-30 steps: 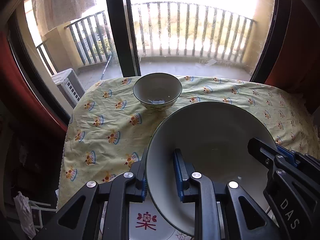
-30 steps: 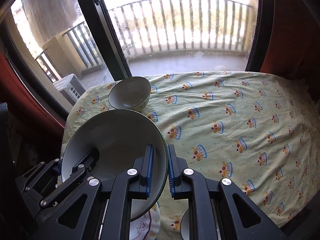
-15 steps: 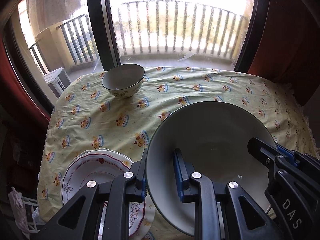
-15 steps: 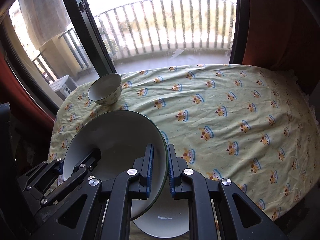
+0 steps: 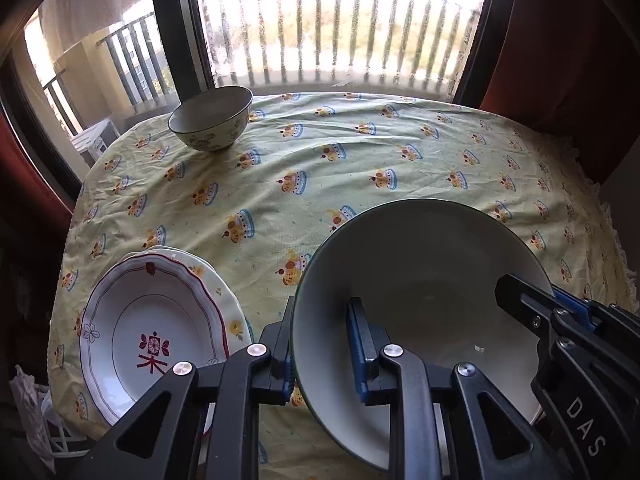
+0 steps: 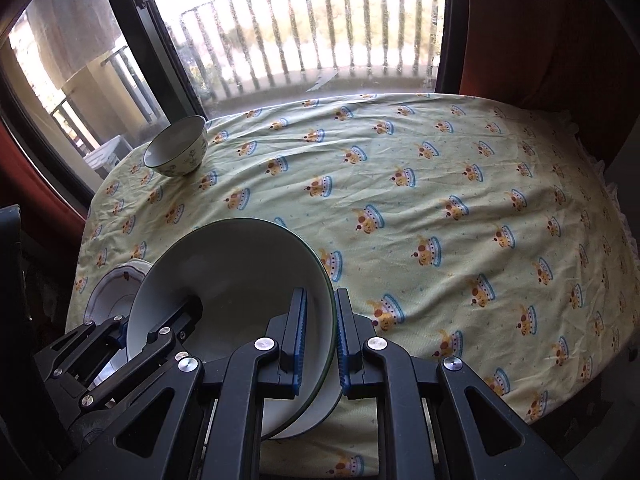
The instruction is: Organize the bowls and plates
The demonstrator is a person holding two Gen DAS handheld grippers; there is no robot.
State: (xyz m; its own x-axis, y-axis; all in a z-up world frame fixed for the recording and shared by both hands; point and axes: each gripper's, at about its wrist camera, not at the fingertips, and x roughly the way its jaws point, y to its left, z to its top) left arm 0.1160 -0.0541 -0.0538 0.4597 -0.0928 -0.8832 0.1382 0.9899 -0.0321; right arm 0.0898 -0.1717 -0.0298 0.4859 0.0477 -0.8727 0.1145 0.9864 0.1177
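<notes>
big bowl has moved back toward the near table edge since a sec ago, left gripper and right gripper both pinching its rim. One small bowl far left, two stacked plates, another white dish underneath

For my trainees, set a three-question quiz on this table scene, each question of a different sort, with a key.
1. True or false: the left claw and the right claw each grip the rim of the same large bowl.
2. Multiple choice: the small bowl stands
A. inside the large bowl
B. on the stacked plates
C. alone at the far left of the tablecloth, near the window
3. Fill in: the plate with the red pattern lies on top of another ____ on the yellow tablecloth.

Key: 1 true; 2 C; 3 plate
</notes>
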